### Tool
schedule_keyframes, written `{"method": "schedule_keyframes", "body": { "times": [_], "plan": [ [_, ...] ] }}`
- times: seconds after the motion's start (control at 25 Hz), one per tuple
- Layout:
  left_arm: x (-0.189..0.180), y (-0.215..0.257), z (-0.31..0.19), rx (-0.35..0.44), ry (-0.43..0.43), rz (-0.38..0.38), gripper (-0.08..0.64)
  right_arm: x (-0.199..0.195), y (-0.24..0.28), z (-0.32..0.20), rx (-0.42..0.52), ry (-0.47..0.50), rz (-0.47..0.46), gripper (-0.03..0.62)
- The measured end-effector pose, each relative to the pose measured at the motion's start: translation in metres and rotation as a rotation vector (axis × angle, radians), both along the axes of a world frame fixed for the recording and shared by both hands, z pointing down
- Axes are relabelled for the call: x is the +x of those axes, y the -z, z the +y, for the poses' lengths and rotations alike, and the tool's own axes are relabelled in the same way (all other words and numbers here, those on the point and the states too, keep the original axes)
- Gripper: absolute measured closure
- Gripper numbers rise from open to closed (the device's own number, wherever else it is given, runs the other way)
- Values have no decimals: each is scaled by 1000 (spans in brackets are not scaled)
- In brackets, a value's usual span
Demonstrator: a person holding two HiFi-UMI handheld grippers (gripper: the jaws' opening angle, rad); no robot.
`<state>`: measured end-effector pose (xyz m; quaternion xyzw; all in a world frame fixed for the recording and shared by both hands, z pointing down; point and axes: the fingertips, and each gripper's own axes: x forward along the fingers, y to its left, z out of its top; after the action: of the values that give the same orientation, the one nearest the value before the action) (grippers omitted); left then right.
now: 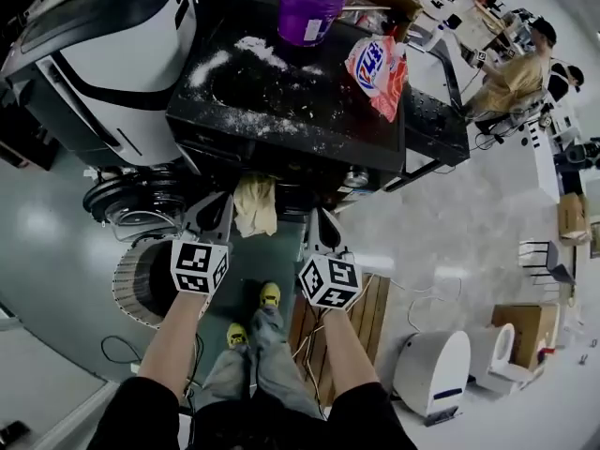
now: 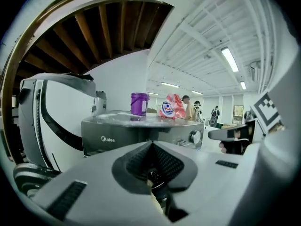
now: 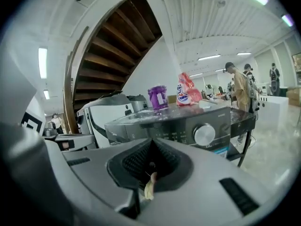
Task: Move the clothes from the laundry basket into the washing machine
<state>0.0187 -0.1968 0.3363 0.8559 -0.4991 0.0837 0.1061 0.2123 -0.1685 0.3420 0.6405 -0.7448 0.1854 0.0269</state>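
A pale yellow cloth (image 1: 255, 204) hangs in front of the black washing machine (image 1: 300, 111), between my two grippers. My left gripper (image 1: 218, 202) is just left of the cloth and my right gripper (image 1: 320, 218) just right of it. Both are shut. In the left gripper view the left gripper (image 2: 151, 147) has a thin strip of pale cloth (image 2: 153, 200) pinched between its pads. The right gripper (image 3: 151, 145) likewise pinches a sliver of the cloth (image 3: 149, 189). The white ribbed laundry basket (image 1: 136, 279) sits on the floor below my left arm.
A purple tub (image 1: 309, 9), a red-and-white detergent bag (image 1: 378, 71) and spilled white powder lie on the washer's top. A white-and-black machine (image 1: 103, 54) stands at its left. There are a wooden pallet (image 1: 364, 312) and white units (image 1: 436, 373) at the right, and people (image 1: 514, 75) at desks beyond.
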Motion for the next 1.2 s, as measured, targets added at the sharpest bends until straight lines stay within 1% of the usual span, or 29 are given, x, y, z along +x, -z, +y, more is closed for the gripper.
{"method": "schedule_keyframes", "body": {
  "times": [0.16, 0.24, 0.36, 0.48, 0.56, 0.76, 1.2],
  "plan": [
    [-9, 52, 23, 34, -14, -12, 548, 0, 44, 22, 14, -26, 11, 589],
    [-15, 72, 35, 47, -18, -10, 548, -2, 65, 32, 30, -29, 43, 589],
    [-23, 101, 49, 62, -10, 20, 548, -11, 100, 45, 74, -2, 122, 589],
    [-38, 129, 58, 75, 7, 48, 548, -27, 130, 53, 105, 26, 148, 589],
    [-46, 146, 65, 86, 7, 36, 548, -33, 146, 63, 110, 29, 161, 589],
    [-54, 182, 82, 114, -7, 4, 548, -27, 173, 79, 92, 11, 121, 589],
    [-52, 218, 97, 150, -12, -16, 548, 10, 210, 105, 112, -38, 94, 589]
  ]
}}
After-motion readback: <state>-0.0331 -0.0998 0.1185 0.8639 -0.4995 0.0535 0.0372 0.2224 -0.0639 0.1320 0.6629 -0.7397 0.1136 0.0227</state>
